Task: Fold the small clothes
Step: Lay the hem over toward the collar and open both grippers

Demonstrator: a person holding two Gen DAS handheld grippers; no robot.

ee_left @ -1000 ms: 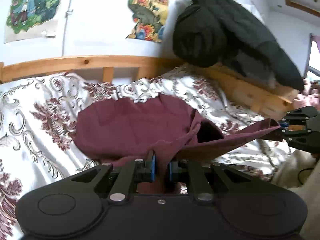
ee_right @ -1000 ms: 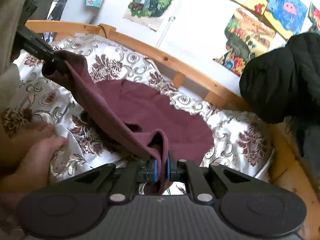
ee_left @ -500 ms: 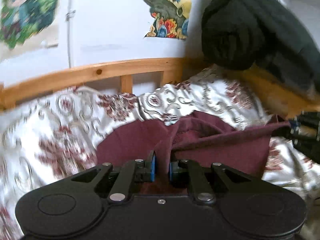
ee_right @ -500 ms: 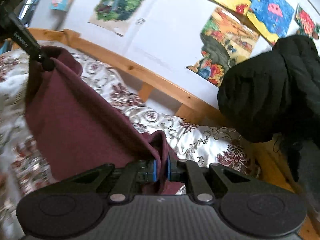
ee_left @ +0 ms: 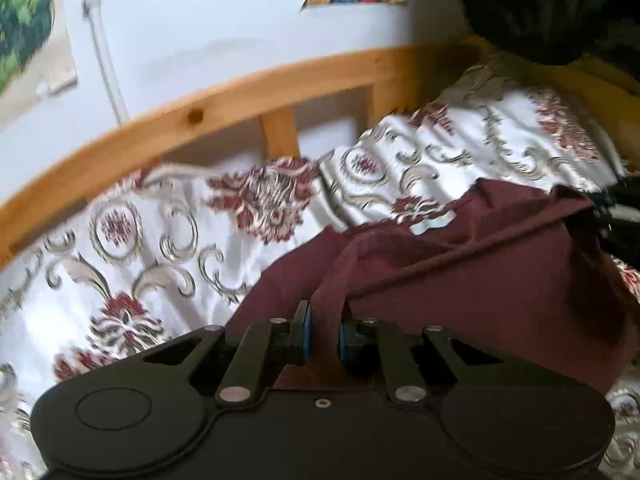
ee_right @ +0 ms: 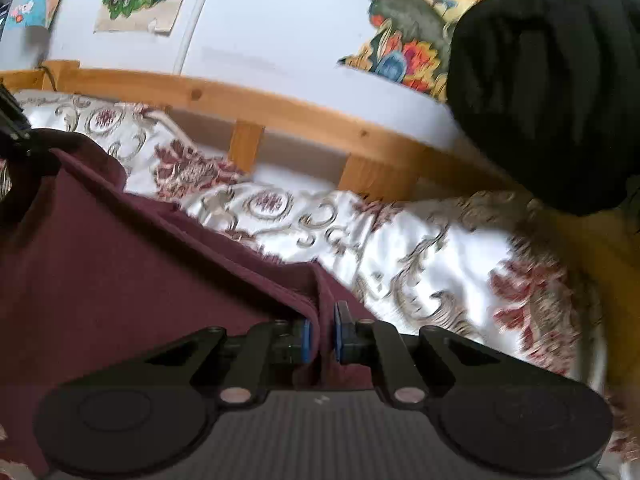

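A maroon garment (ee_left: 460,272) is stretched between my two grippers above the patterned bedspread (ee_left: 160,248). My left gripper (ee_left: 322,336) is shut on one corner of it. My right gripper (ee_right: 320,338) is shut on the other corner, and the garment (ee_right: 112,280) runs from it up to the left gripper (ee_right: 12,128) at the left edge. The right gripper (ee_left: 616,216) also shows at the right edge of the left wrist view. The garment's lower part is hidden behind the gripper bodies.
A wooden bed rail (ee_right: 304,116) runs along the far side of the bedspread (ee_right: 440,264). A black coat (ee_right: 548,88) is piled on the rail at the right; it also shows in the left wrist view (ee_left: 560,4). Posters (ee_right: 404,52) hang on the white wall.
Both grippers have carried the garment forward toward the bed rail and lower over the bedspread. The garment now hangs folded over itself rather than spread flat. Both grips are unchanged.
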